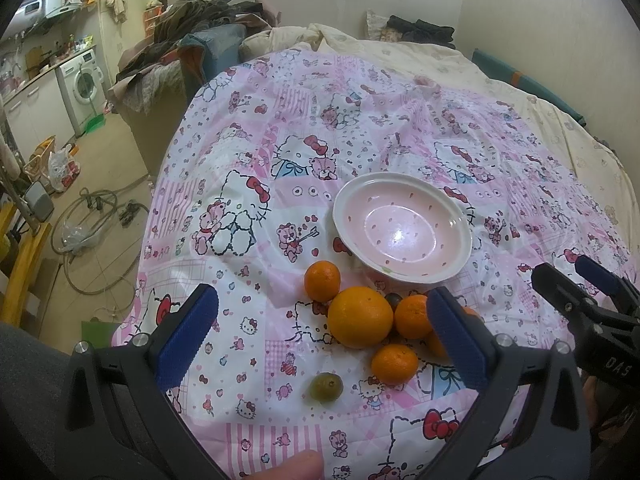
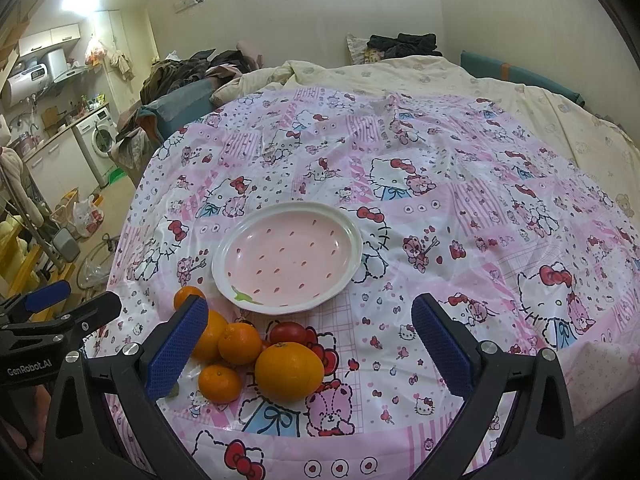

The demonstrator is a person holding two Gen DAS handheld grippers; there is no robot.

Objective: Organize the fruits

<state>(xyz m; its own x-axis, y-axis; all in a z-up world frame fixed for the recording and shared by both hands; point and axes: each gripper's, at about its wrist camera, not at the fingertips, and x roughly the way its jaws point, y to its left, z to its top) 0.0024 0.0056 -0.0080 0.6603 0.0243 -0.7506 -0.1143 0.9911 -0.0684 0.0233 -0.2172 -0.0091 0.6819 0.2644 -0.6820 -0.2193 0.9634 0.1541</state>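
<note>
Pink plate (image 2: 286, 256) bare on cartoon-print cloth (image 2: 460, 200) over the bed, oranges (image 2: 289, 371) clustered just before it, perhaps a tomato (image 2: 287, 332) behind, green fruit (image 1: 326, 387) apart, left gripper (image 1: 320, 344) and right gripper (image 2: 310, 344) both spread wide, holding nothing.

Pink cartoon cloth (image 1: 248, 152), washing machine (image 1: 82, 82), clothes pile (image 1: 192, 28), cream duvet (image 2: 540, 96)
</note>
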